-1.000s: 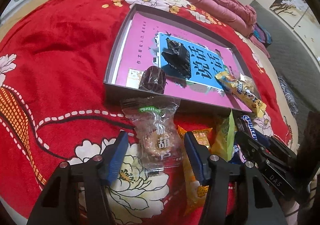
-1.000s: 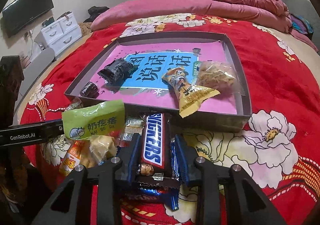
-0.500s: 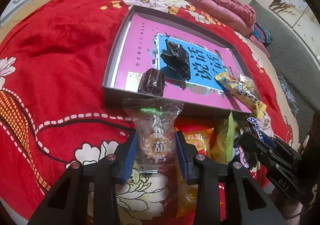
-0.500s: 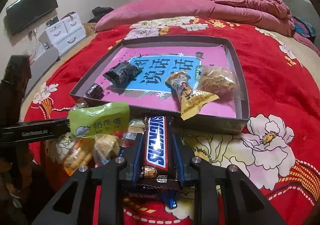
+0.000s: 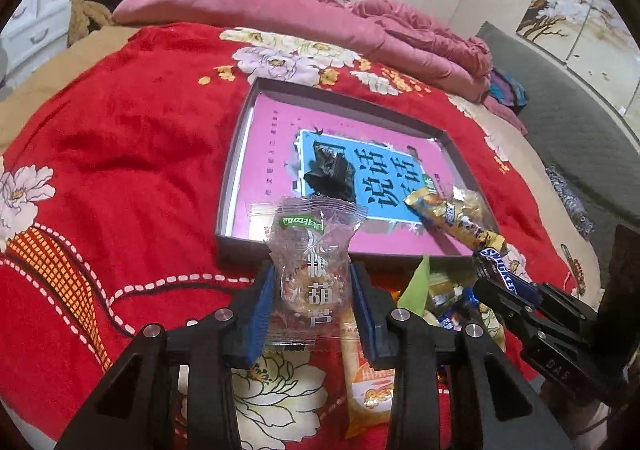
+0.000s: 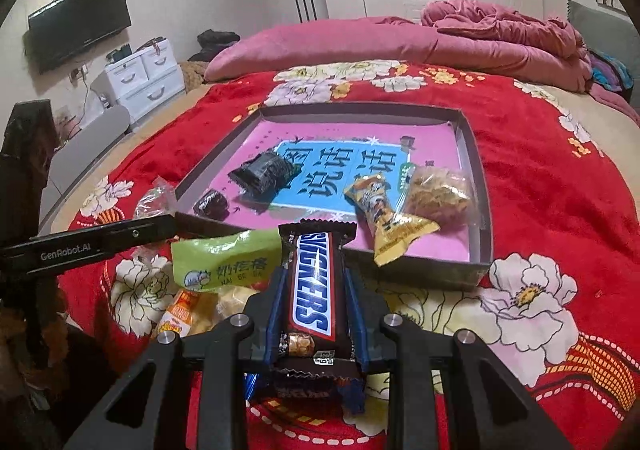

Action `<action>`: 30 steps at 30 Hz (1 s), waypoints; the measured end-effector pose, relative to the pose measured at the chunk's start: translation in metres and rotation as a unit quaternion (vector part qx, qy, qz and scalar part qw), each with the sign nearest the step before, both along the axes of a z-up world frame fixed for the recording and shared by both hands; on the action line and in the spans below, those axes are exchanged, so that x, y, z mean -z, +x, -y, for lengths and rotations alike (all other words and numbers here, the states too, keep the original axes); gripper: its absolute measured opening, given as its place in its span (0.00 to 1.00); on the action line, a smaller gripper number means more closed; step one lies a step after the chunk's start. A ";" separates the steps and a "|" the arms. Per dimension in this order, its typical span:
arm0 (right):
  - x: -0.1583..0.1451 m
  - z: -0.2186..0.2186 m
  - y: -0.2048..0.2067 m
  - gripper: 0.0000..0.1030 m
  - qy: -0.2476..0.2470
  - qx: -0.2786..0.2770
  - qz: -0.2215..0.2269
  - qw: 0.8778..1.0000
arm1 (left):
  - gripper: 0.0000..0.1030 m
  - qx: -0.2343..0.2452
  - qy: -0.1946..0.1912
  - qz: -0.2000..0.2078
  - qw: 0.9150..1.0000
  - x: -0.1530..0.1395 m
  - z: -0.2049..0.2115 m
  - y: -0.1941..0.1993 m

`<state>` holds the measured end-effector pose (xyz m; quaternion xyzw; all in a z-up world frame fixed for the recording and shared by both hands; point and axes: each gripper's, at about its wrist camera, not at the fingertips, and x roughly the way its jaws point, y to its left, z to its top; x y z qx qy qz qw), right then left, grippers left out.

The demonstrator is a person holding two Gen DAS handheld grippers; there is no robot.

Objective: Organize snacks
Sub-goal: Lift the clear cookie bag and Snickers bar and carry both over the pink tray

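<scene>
My left gripper (image 5: 314,300) is shut on a clear snack bag (image 5: 312,266) with green label, lifted off the red blanket just before the grey box (image 5: 280,246). My right gripper (image 6: 314,308) is shut on a Snickers bar (image 6: 316,282), raised in front of the same box (image 6: 476,186). The box has a pink and blue liner and holds a black packet (image 6: 264,172), a dark round sweet (image 6: 210,204), a yellow packet (image 6: 384,218) and a clear bag of crisps (image 6: 438,194). The right gripper also shows in the left wrist view (image 5: 520,314).
Loose snacks lie before the box: a green packet (image 6: 224,262), an orange packet (image 5: 366,382) and blue wrappers (image 6: 352,398). Pink bedding (image 6: 400,46) lies behind the box. A drawer unit (image 6: 140,78) and a TV (image 6: 78,24) stand at the left.
My left gripper closed on the clear snack bag and lifted it. My right gripper, shut on the Snickers bar throughout, raised it off the pile. Both views now tilt up toward the room.
</scene>
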<state>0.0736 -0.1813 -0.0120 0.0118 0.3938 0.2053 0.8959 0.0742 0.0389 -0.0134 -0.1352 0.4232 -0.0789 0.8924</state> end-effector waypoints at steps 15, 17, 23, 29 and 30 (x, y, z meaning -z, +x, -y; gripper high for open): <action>0.001 0.018 0.027 0.28 -0.009 0.035 0.004 0.999 | 0.37 0.004 -0.007 0.010 1.000 0.000 0.007 0.012; 0.001 0.017 0.030 0.28 -0.012 0.036 0.006 0.999 | 0.37 0.003 -0.007 0.010 1.000 0.000 0.008 0.015; 0.003 0.016 0.041 0.28 -0.019 0.043 0.006 0.999 | 0.37 -0.004 -0.011 0.009 1.000 0.002 0.006 0.024; 0.007 0.017 0.053 0.28 -0.020 0.054 0.002 0.998 | 0.37 -0.009 -0.011 0.010 1.000 0.004 0.005 0.034; 0.007 0.018 0.055 0.28 -0.020 0.056 0.002 0.998 | 0.37 -0.008 -0.008 0.012 1.000 0.004 0.007 0.035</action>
